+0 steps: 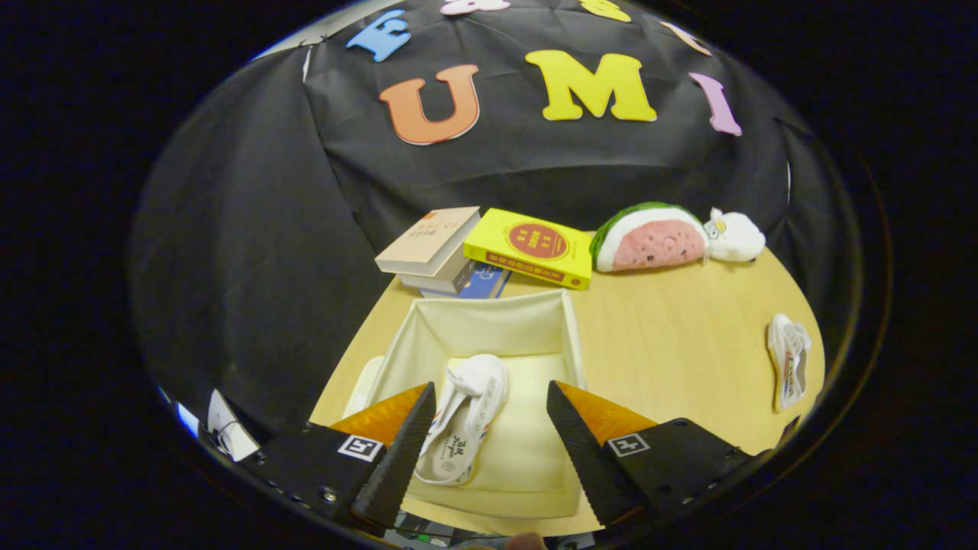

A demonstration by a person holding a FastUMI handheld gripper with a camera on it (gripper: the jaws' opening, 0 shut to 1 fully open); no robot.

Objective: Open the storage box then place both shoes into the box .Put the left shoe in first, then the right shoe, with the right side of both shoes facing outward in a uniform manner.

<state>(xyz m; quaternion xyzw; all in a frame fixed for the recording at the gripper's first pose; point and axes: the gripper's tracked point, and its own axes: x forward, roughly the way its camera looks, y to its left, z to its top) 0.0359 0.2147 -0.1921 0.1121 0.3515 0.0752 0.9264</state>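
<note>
Tongs [489,435] released above open box [565,328]; one shoe [466,420] inside btwn fingers; other shoe [788,359] on table [672,336].

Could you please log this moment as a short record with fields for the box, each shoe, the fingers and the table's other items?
box: storage box open, on the table
shoe in box: white shoe lying on its side, nearer the box's left wall
shoe outside: second shoe on the table, far right of the box
gripper: fingers open, holding nothing, above the box
background: books, watermelon plush, white plush
</note>
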